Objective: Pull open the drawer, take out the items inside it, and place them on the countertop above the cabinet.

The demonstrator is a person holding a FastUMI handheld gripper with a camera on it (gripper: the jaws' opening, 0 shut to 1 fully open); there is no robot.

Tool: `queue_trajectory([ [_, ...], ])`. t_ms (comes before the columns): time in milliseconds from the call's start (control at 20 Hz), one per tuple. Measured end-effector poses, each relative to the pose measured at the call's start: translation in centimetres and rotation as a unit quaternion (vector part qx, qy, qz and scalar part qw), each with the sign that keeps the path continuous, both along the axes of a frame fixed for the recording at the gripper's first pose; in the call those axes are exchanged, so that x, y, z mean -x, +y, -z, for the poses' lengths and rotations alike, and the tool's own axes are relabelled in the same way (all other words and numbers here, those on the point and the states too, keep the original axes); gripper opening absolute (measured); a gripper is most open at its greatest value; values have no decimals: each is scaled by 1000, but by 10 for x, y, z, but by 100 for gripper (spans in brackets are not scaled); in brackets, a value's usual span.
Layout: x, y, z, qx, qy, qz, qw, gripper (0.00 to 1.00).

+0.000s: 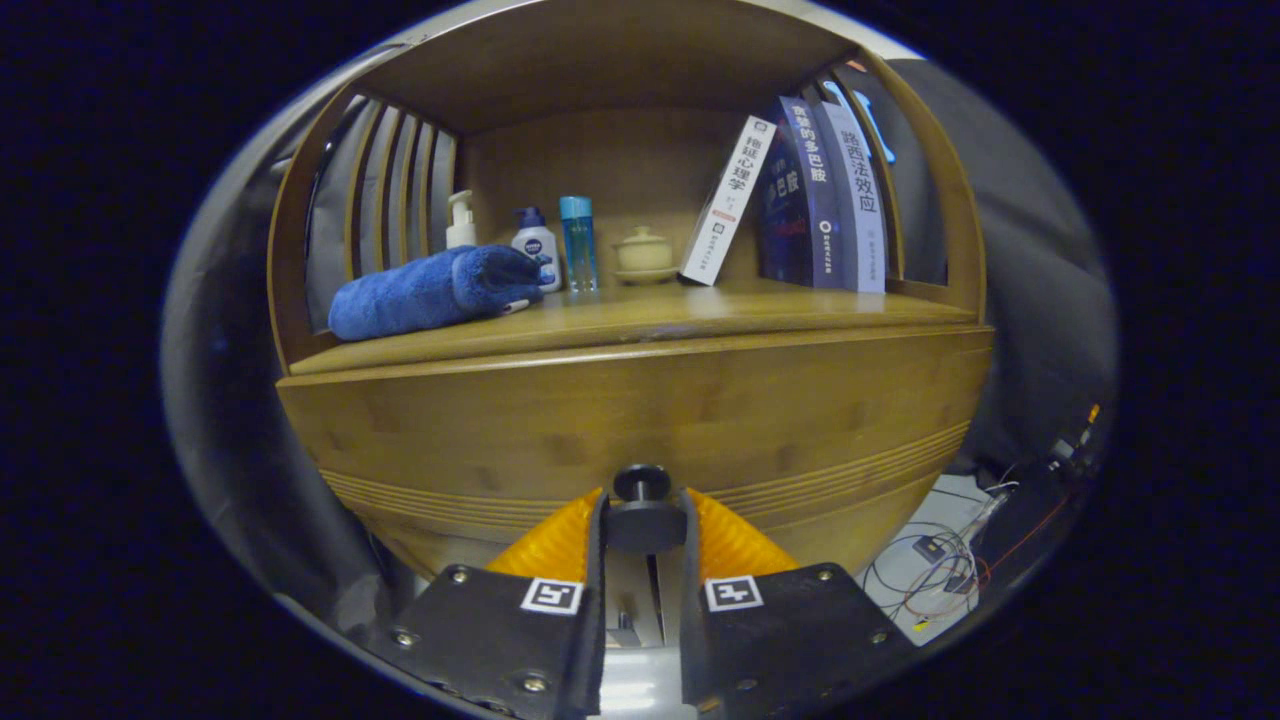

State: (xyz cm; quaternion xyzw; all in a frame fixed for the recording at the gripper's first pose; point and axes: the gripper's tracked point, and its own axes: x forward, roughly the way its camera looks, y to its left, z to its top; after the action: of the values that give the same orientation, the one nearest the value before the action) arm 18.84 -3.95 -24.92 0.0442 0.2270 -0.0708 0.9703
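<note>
Drawer knob (642, 484) between hand-held gripper (643, 525) fingers.

Your gripper (645, 525) sits at the bottom centre of the frame, pointing straight ahead and held level, with no visible roll to either side. Its two fingers (597, 560) rise side by side from the lower edge, nearly parallel, with only a narrow gap left between them. Both fingers press on the drawer knob (642, 500), one on each side of its base, so your grip is closed around it. The knob's round head stands just above the fingertips. The two square marker plates on the finger bases lie at the same height, left and right of the gap.
</note>
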Motion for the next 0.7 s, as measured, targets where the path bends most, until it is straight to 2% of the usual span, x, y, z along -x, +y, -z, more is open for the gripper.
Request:
queue_trajectory([
  [250,35,3,-6,4,4,20,1000,30],
  [700,83,6,-14,22,13,27,999,30],
])
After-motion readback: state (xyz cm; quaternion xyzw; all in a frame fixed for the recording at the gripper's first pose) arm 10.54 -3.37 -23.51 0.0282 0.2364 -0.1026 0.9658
